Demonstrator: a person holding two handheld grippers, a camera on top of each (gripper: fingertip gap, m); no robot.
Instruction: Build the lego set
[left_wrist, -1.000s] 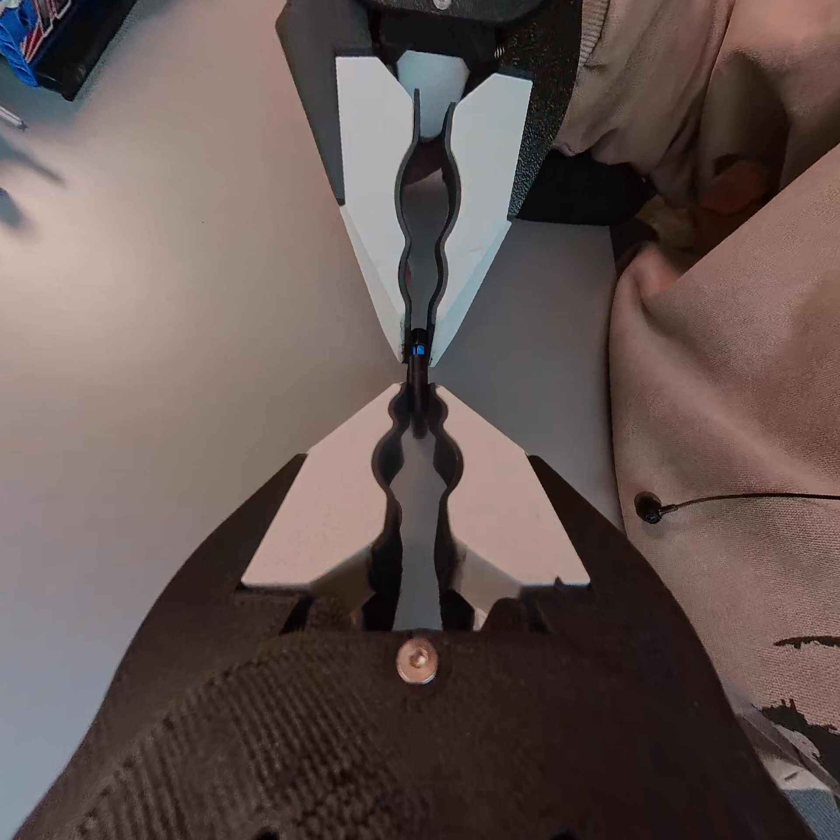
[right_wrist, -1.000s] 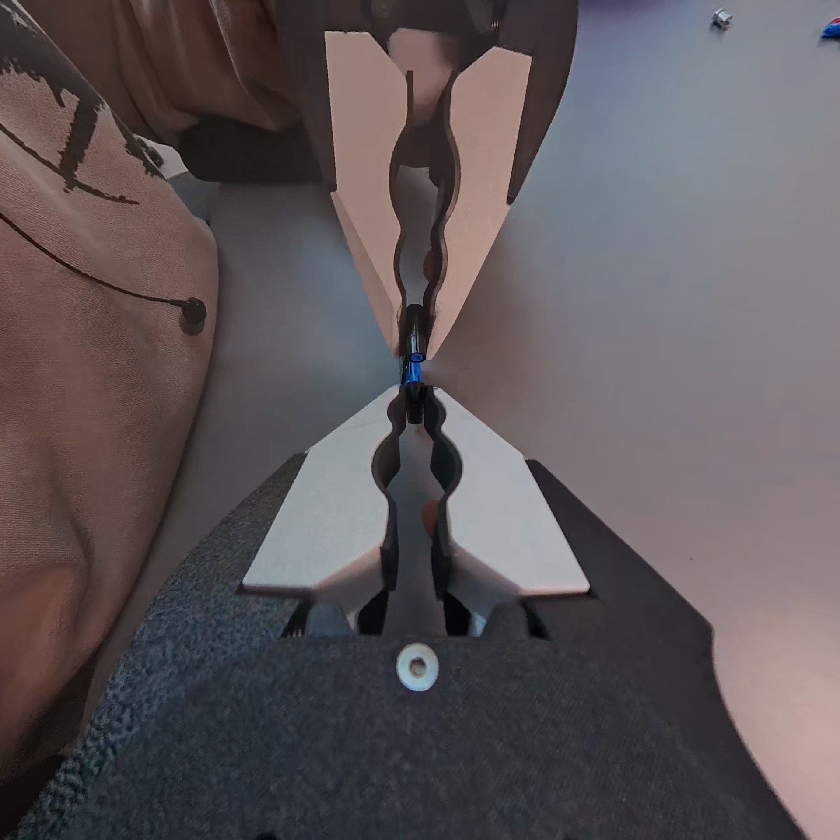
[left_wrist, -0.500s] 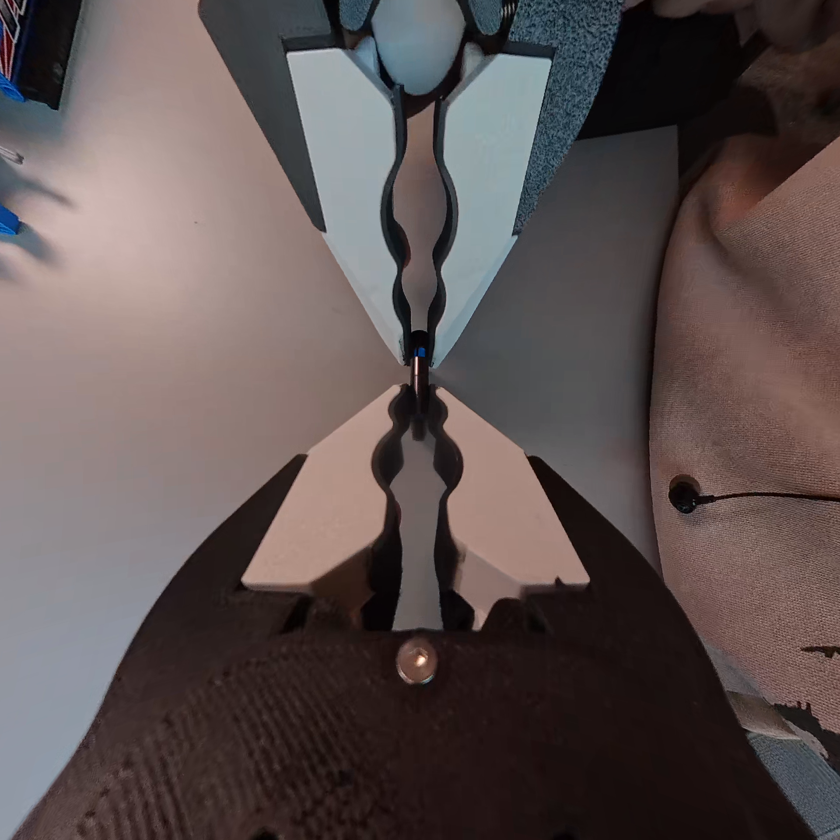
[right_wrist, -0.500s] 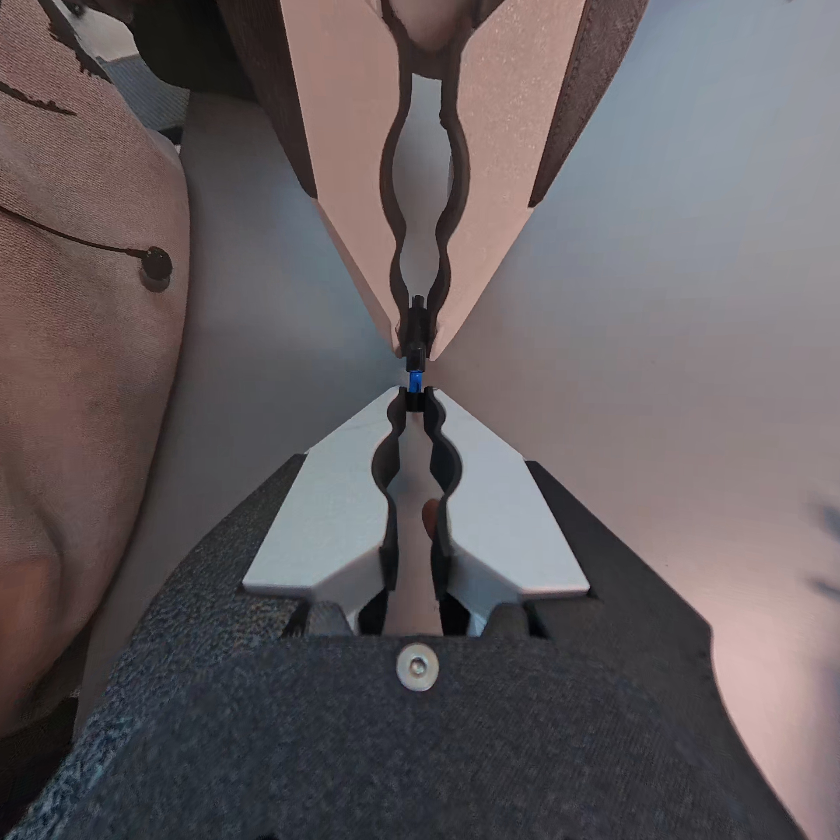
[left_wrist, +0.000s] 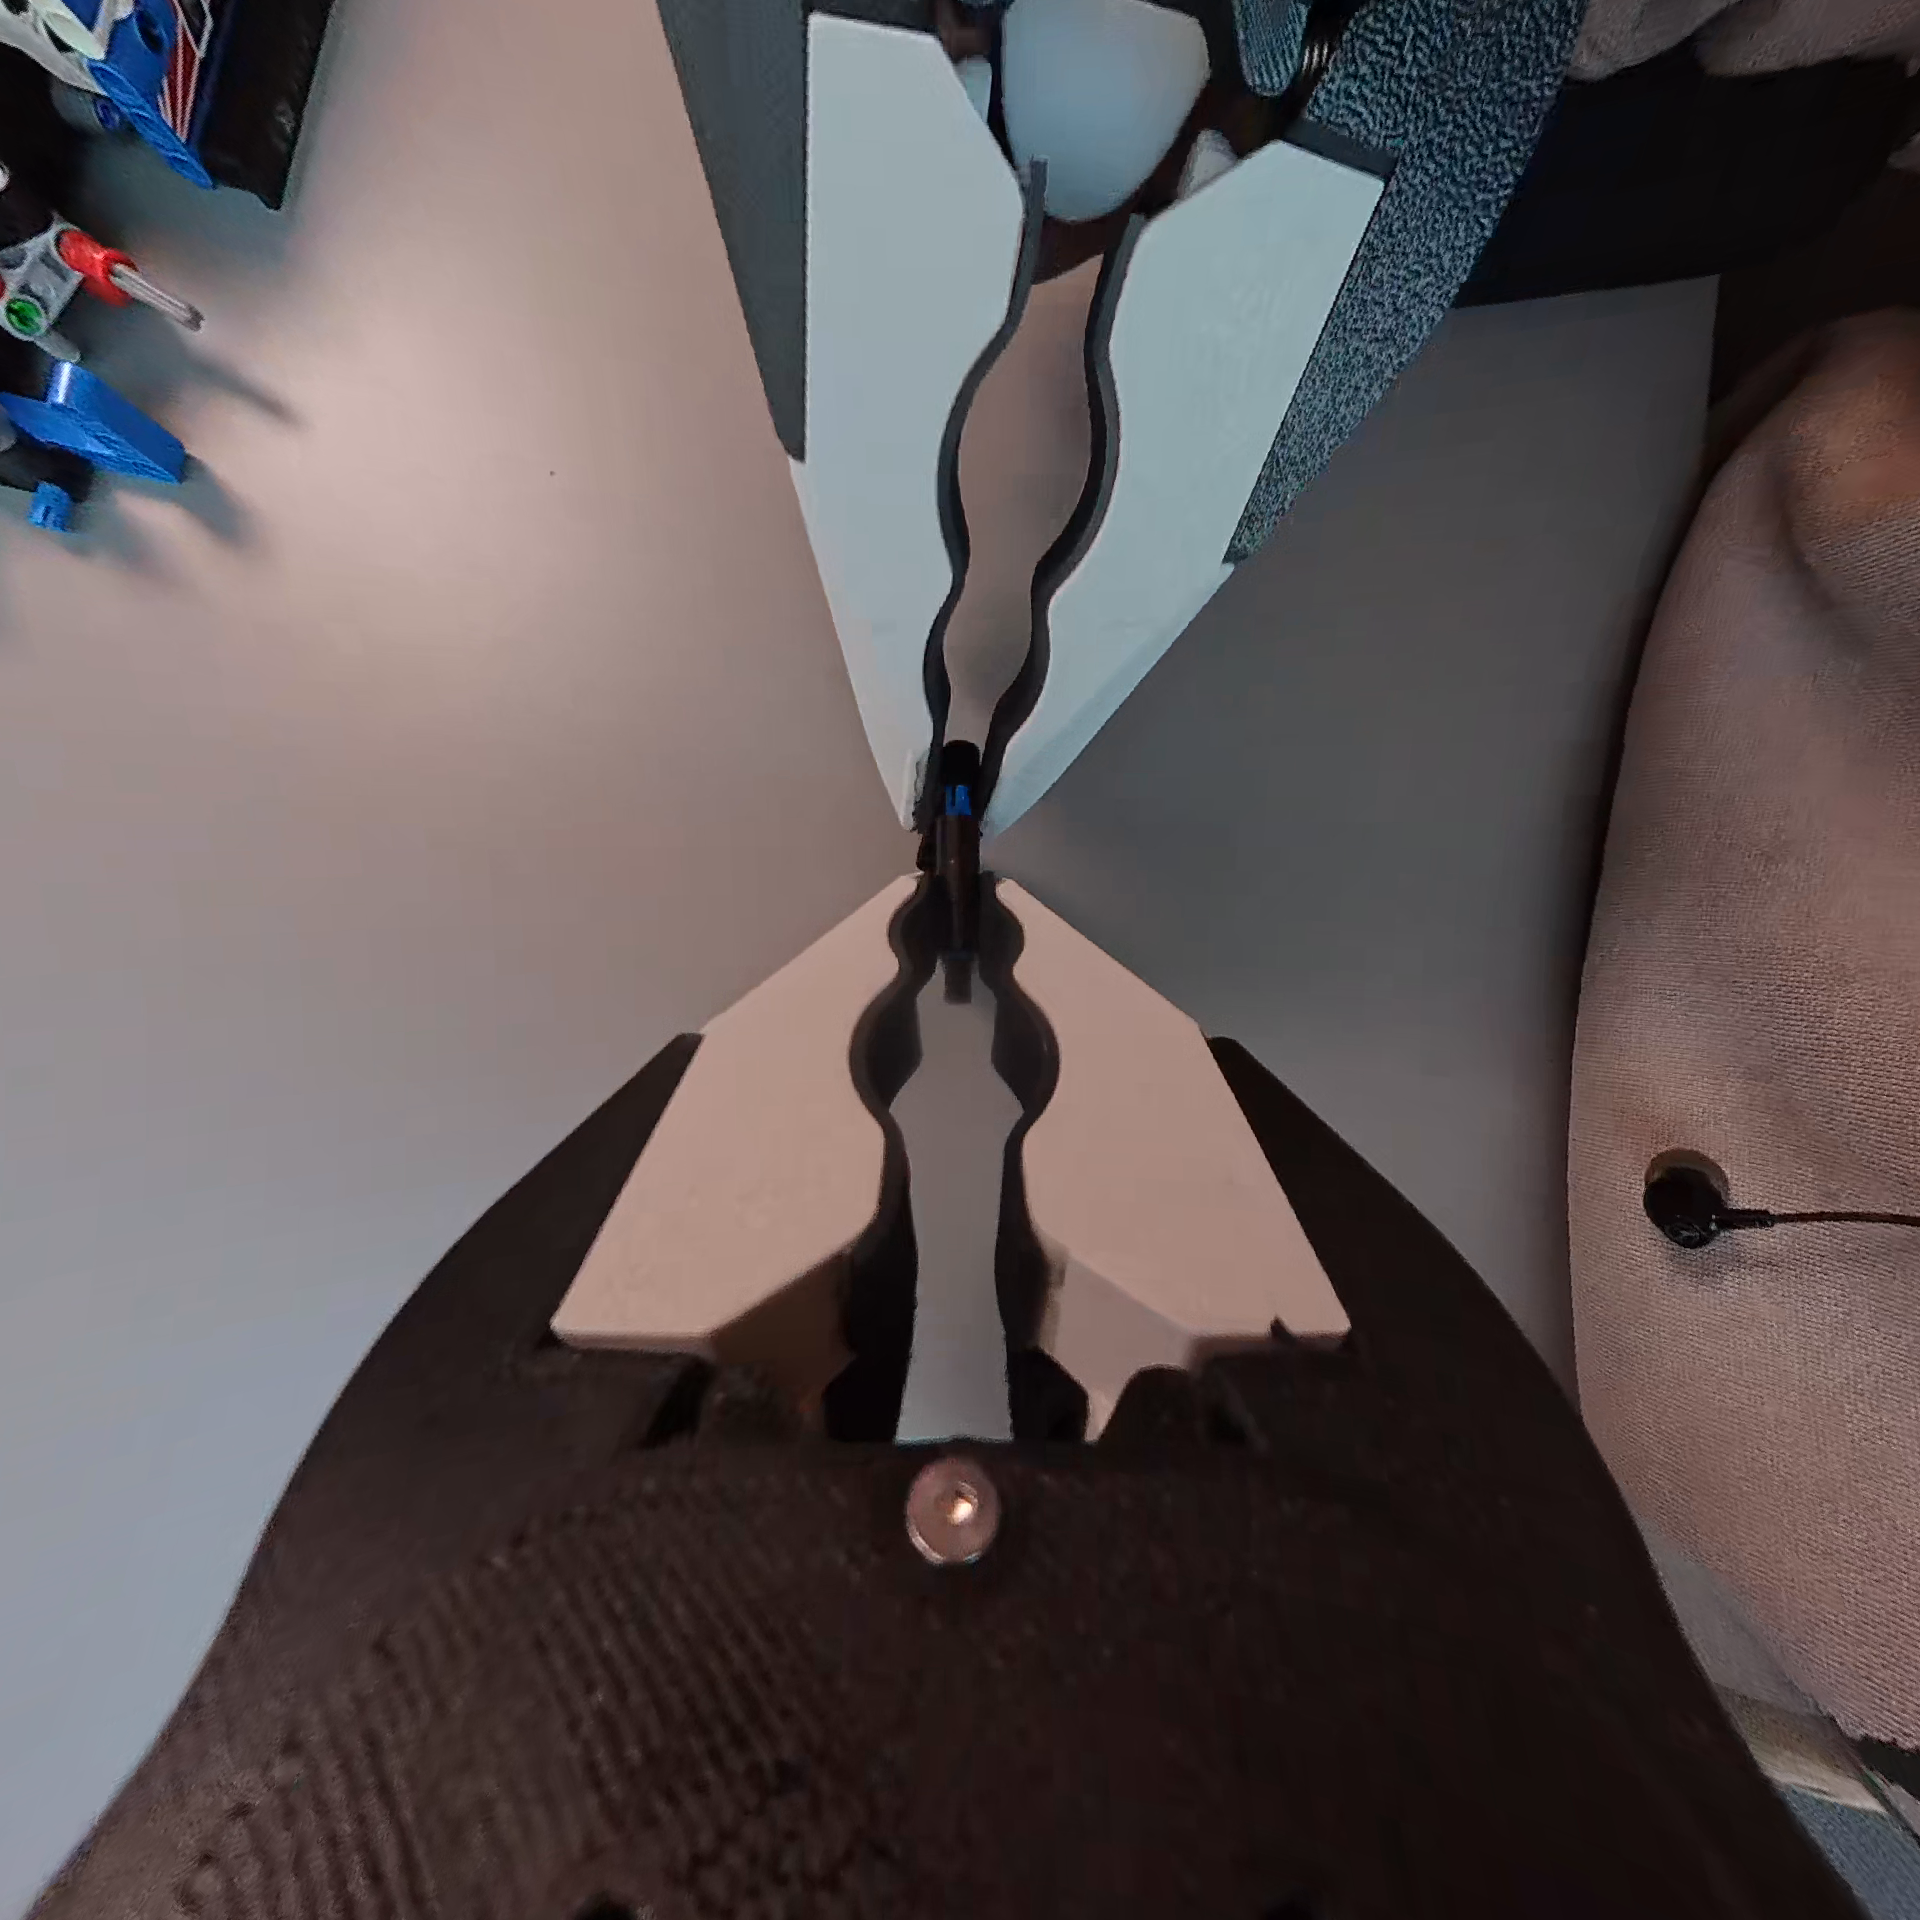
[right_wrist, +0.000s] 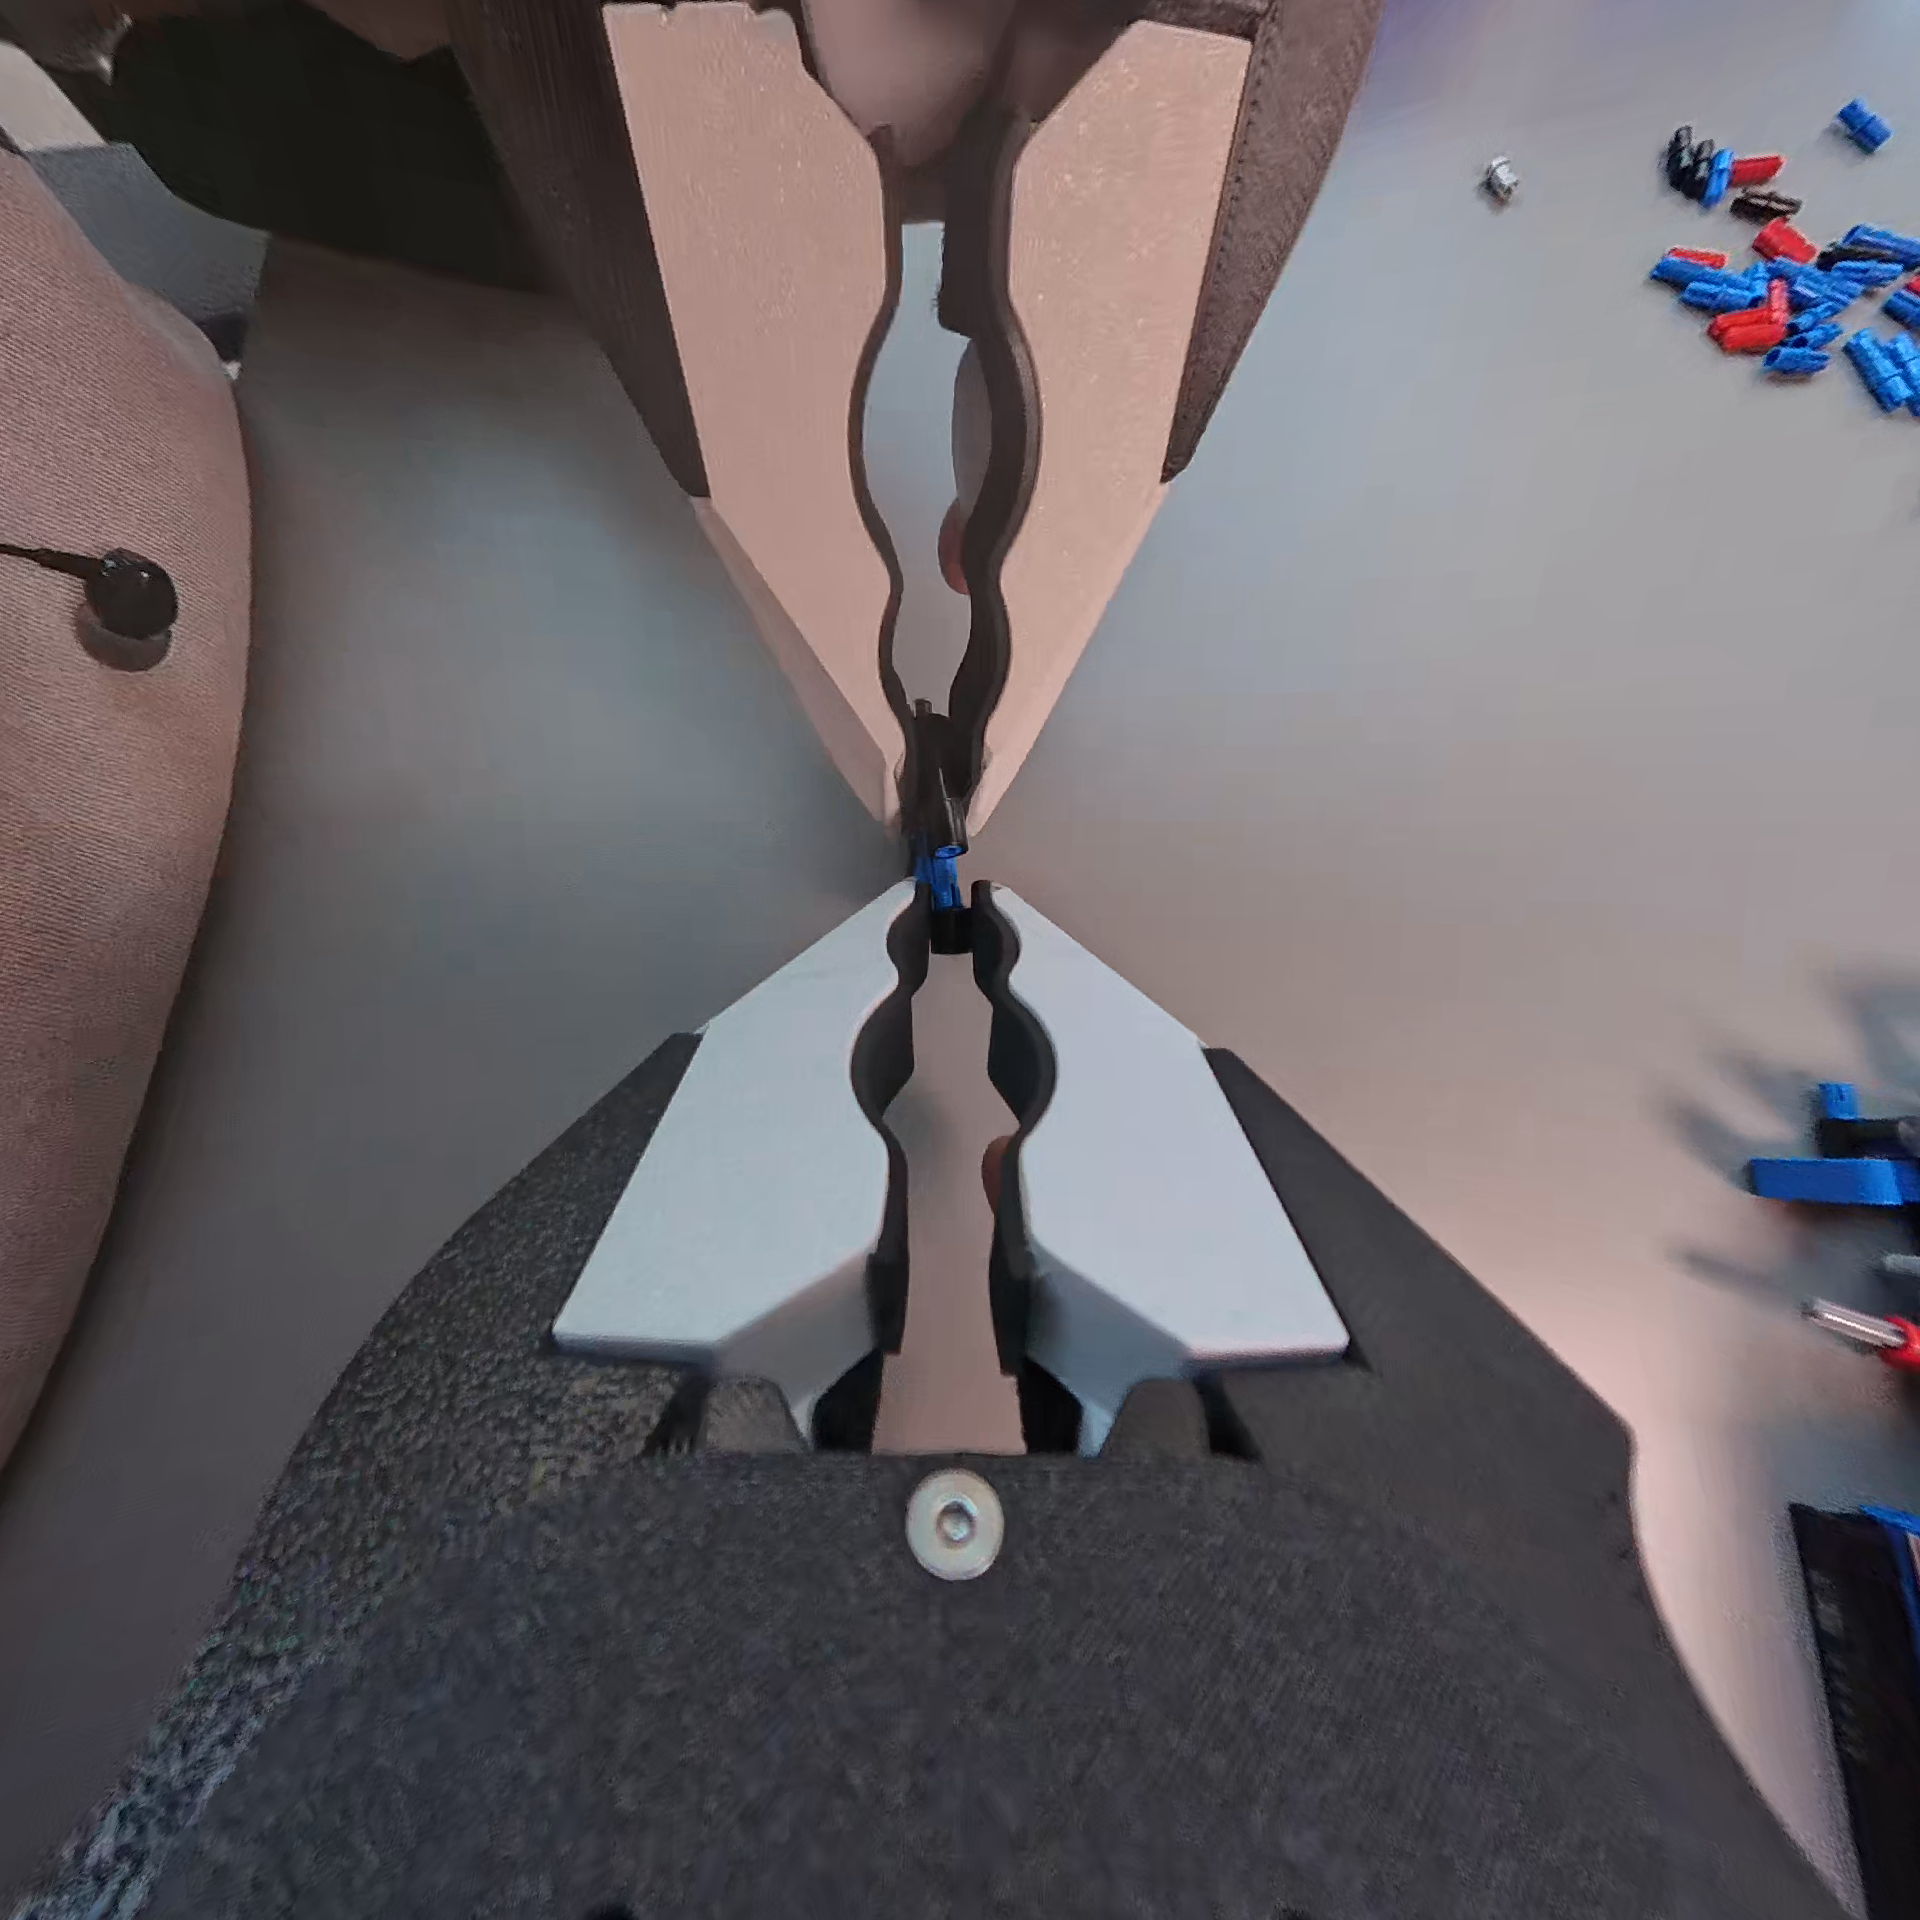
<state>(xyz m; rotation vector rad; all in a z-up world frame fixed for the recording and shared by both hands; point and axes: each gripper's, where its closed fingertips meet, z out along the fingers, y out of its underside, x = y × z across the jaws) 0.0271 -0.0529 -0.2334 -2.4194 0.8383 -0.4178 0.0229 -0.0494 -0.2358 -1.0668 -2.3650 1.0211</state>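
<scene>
My two grippers meet tip to tip above the grey table (left_wrist: 416, 831). My left gripper (left_wrist: 954, 891) is shut on a small black lego piece (left_wrist: 956, 935). In its view the right gripper (left_wrist: 958, 805) comes in from above. My right gripper (right_wrist: 945, 896) is shut on a small blue pin (right_wrist: 941, 871) with a black end. In the right wrist view the left gripper (right_wrist: 933, 800) comes in from above and holds the black piece (right_wrist: 928, 764). The blue pin's tip touches the black piece at a slight tilt. Whether they are joined I cannot tell.
A part-built blue lego model (left_wrist: 94, 436) with a red and grey axle (left_wrist: 114, 278) lies far left in the left wrist view. A pile of blue and red pins (right_wrist: 1808, 296) and a blue beam (right_wrist: 1839, 1179) lie right. A person's beige clothing (right_wrist: 104, 883) is close. Less than 4 cm separates the two grippers' tips. From the right gripper's tips to the blue beam (right_wrist: 1839, 1179) is close to 15 centimetres. Seen from the left wrist view (left_wrist: 99, 411) as well.
Both grippers have stayed shut and tip to tip while swinging over the table, so the loose pieces and the model have come into view. The blue pin now sits slightly tilted against the black piece.
</scene>
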